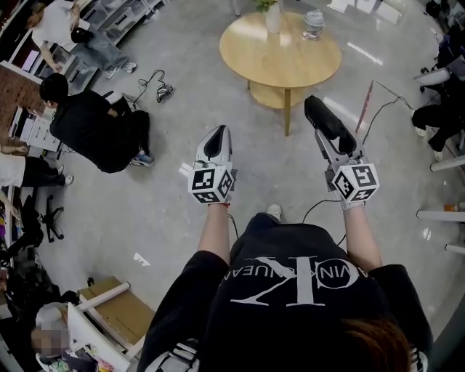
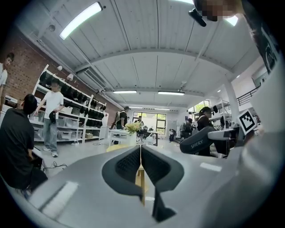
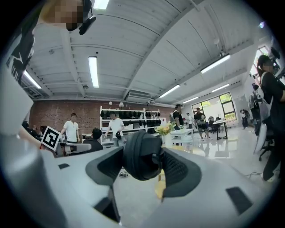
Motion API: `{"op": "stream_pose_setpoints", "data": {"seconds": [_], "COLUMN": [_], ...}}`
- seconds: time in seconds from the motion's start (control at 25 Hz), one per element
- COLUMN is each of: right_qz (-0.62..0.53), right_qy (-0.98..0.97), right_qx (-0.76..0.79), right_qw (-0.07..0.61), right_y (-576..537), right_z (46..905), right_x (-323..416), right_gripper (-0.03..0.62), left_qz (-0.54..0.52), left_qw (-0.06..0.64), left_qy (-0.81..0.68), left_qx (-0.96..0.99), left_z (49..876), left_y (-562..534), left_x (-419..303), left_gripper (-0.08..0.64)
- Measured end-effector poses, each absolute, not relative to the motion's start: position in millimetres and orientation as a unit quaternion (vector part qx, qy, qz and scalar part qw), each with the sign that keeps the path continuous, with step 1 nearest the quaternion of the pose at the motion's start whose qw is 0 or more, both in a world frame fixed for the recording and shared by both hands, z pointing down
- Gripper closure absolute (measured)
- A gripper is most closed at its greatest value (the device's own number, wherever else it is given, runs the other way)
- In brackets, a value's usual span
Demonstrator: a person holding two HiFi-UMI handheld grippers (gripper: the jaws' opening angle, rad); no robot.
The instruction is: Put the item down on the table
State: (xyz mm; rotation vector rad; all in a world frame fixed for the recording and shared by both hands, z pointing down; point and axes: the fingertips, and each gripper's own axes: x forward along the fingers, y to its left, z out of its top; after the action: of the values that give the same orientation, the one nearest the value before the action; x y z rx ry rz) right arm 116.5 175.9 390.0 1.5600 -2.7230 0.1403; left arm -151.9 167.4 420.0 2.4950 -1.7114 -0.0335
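My right gripper (image 3: pixel 143 161) is shut on a rounded black item (image 3: pixel 141 155) that bulges out between its two pads. In the head view that gripper (image 1: pixel 318 110) is held out over the floor, short of the round wooden table (image 1: pixel 290 67), and the black item (image 1: pixel 324 120) covers its jaws. My left gripper (image 1: pixel 217 136) is level with it on the left. Its jaws (image 2: pixel 140 156) are shut with nothing between them. Both point toward the table, which bears a white vase (image 1: pixel 274 19) and a glass jar (image 1: pixel 313 25).
A person in black (image 1: pixel 94 125) crouches on the grey floor at the left, with cables (image 1: pixel 157 87) nearby. Shelving and other people line the left wall. Chair legs (image 1: pixel 436 76) stand at the right. A wooden crate (image 1: pixel 120 311) lies at the lower left.
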Motion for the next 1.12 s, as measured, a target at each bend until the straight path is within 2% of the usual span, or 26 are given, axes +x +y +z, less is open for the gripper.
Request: {"op": "stream_pose_setpoints", "data": {"seconds": [0.32, 0.68, 1.12], "right_qz": [0.044, 0.056, 0.071], "right_qy": [-0.863, -0.859, -0.877], "right_qx": [0.503, 0.508, 0.475], "right_qw": [0.003, 0.008, 0.005], "right_y": [134.4, 102.5, 4.2], "right_z": [390.4, 393.5, 413.0], "right_x": [95.5, 105.8, 102.9], "right_gripper": [0.314, 0.314, 0.314], "left_qz": [-0.016, -0.014, -0.002], "left_qw": [0.066, 0.081, 0.086], "left_qy": [-0.554, -0.547, -0.57], "left_qx": [0.83, 0.833, 0.817], "left_z": [430.4, 439.0, 451.6], "left_y": [121.2, 90.4, 13.0], "left_x": [-168.4, -154.8, -150.0], "left_gripper": [0.543, 0.543, 0.543]}}
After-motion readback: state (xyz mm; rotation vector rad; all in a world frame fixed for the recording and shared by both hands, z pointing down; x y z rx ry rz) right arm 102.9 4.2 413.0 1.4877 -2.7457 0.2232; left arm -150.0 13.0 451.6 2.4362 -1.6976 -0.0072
